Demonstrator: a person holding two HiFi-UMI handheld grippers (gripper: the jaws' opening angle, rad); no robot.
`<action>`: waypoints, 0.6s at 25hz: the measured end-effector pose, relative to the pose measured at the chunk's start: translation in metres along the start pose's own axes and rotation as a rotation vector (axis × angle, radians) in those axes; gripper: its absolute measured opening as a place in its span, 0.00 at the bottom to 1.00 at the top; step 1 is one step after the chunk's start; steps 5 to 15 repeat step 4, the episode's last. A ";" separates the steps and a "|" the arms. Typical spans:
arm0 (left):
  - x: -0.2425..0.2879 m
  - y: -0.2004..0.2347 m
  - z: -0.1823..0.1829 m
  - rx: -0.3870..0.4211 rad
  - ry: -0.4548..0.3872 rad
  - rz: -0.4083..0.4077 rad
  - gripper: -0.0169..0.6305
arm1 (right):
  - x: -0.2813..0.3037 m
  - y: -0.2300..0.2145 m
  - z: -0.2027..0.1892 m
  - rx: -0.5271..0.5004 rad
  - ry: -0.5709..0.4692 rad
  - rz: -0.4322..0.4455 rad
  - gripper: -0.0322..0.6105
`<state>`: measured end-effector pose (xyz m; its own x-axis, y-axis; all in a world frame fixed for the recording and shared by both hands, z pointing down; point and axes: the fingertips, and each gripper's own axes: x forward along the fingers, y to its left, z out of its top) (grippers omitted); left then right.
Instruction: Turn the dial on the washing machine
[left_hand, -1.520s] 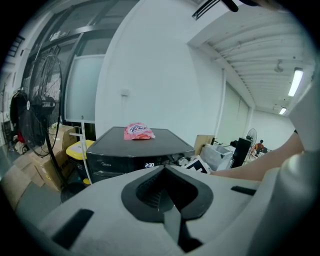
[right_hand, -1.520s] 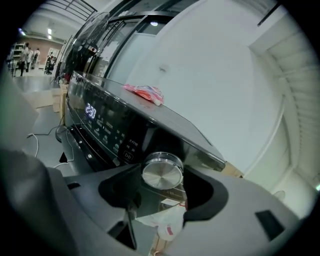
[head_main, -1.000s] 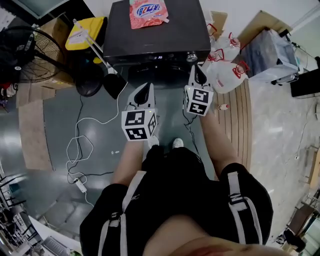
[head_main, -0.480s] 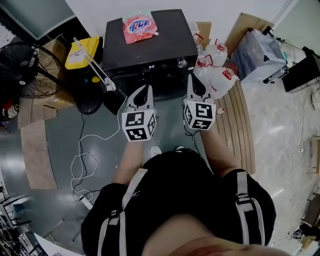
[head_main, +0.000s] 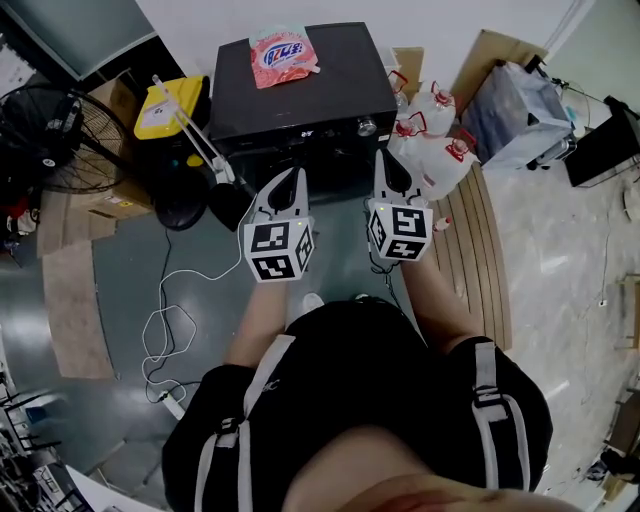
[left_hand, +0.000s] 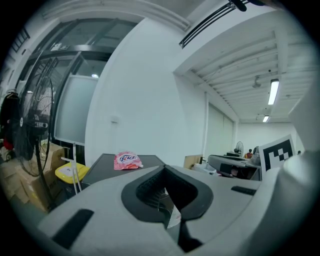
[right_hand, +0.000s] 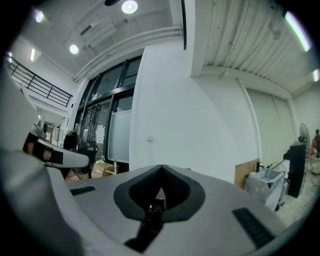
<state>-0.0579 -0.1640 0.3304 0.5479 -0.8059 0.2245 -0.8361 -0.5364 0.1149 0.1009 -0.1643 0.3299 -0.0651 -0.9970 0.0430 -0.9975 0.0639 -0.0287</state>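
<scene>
In the head view the black washing machine stands against the far wall. Its silver dial is at the right end of the front panel. A pink detergent bag lies on the lid. My right gripper is shut and empty, with its tip just below and right of the dial, apart from it. My left gripper is also shut and empty, in front of the machine's door. In the left gripper view the shut left gripper points at the lid and the bag. The right gripper view shows the shut right gripper against a white wall.
A standing fan and a yellow case are left of the machine. Clear water jugs and a grey bin stand at its right, beside wooden boards. A white cable trails over the floor on the left.
Over the last second the head view has shifted, so the machine sits lower and smaller in the picture. Both grippers stay shut and side by side.
</scene>
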 end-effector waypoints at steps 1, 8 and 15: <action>-0.001 0.001 0.000 -0.001 -0.001 0.000 0.02 | 0.000 0.001 0.000 0.007 0.001 0.001 0.06; -0.002 0.004 0.002 0.000 -0.004 -0.001 0.02 | 0.000 0.004 0.001 0.018 0.001 0.000 0.06; -0.002 0.004 0.002 0.000 -0.004 -0.001 0.02 | 0.000 0.004 0.001 0.018 0.001 0.000 0.06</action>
